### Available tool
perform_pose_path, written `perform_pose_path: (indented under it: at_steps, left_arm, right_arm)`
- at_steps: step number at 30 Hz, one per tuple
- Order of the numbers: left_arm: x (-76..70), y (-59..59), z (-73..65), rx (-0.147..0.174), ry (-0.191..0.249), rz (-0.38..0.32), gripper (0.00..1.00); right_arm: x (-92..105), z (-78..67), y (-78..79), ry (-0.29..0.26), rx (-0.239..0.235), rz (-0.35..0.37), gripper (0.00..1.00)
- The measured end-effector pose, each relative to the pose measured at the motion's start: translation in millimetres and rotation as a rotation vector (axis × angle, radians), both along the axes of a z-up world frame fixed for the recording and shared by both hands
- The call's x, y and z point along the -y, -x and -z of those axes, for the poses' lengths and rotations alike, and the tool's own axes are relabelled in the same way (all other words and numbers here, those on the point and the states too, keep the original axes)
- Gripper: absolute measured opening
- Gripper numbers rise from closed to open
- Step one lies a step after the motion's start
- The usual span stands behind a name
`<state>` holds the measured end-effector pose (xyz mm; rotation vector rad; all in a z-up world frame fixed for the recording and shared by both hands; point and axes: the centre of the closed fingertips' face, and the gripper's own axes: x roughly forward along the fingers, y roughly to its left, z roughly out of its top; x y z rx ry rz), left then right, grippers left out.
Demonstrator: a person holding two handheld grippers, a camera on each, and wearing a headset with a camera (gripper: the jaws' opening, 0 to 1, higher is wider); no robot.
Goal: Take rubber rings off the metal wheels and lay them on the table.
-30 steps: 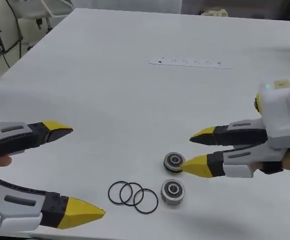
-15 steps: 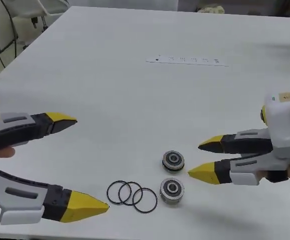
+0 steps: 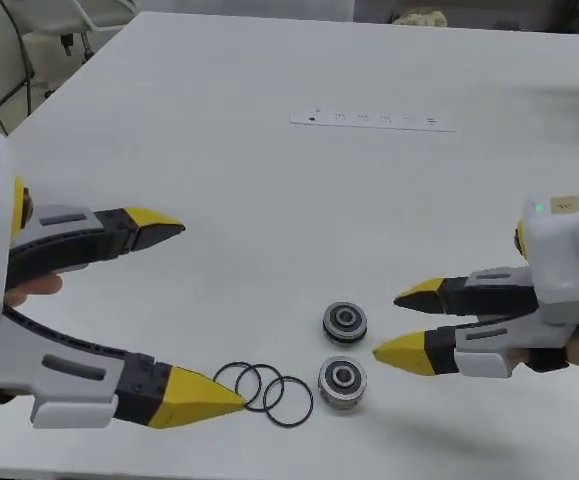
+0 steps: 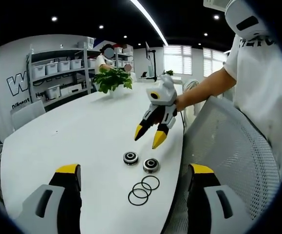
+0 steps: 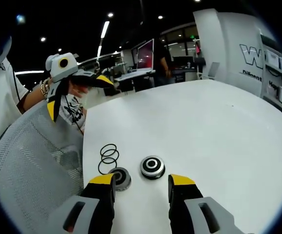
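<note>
Two metal wheels lie near the table's front edge, one (image 3: 345, 321) behind the other (image 3: 343, 381). Left of them, three black rubber rings (image 3: 264, 390) overlap in a row on the table. My right gripper (image 3: 389, 324) is open just right of the wheels, nothing between its yellow tips. My left gripper (image 3: 204, 315) is wide open at the left, its lower tip close to the rings. The right gripper view has both wheels (image 5: 152, 166) (image 5: 120, 178) just past its open gripper (image 5: 141, 180). In the left gripper view the wheels (image 4: 130, 158) and rings (image 4: 143, 189) lie ahead of the left gripper (image 4: 135, 170).
A flat white strip (image 3: 374, 121) lies farther back on the white table (image 3: 269, 180). The table's front edge runs just below the rings. A white mesh chair (image 4: 218, 136) stands by that edge. A potted plant (image 4: 112, 78) sits at the far end.
My right gripper has drawn back to the right, away from the rear wheel it was touching. My left gripper has moved right, toward the rings. The wheels and rings lie as before.
</note>
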<state>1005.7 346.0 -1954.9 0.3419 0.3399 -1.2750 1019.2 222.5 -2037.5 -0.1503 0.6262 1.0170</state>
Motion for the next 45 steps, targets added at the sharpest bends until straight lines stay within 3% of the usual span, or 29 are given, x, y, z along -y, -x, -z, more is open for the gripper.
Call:
perform_pose_path:
  at_steps: [8,12,19,23,28,35,45]
  left_arm:
    - [14.2,-0.2,-1.3,0.015,0.000,0.049,0.88]
    - [23.0,-2.7,-3.6,0.042,0.009,0.077,0.86]
    - [35.6,-10.9,-10.3,0.051,0.058,0.089,0.83]
    - [39.4,-16.6,-14.7,0.039,0.102,0.074,0.81]
    - [43.1,-18.9,-11.2,0.054,0.080,0.080,0.80]
    - [55.5,-23.1,-12.6,0.102,0.079,0.106,0.76]
    - [69.8,-18.0,-2.8,0.112,0.074,0.157,0.70]
  right_arm:
    - [-0.7,4.3,0.7,-0.001,-0.014,0.004,0.41]
    - [-1.2,5.9,0.7,0.004,-0.015,-0.002,0.41]
    - [1.3,8.7,1.3,0.012,-0.022,-0.012,0.40]
    - [3.6,10.6,1.7,0.018,-0.028,-0.016,0.40]
    - [3.9,14.0,2.5,0.020,-0.032,-0.019,0.40]
    - [5.0,19.5,4.0,0.024,-0.041,-0.025,0.39]
    - [5.8,23.4,5.3,0.025,-0.055,-0.027,0.39]
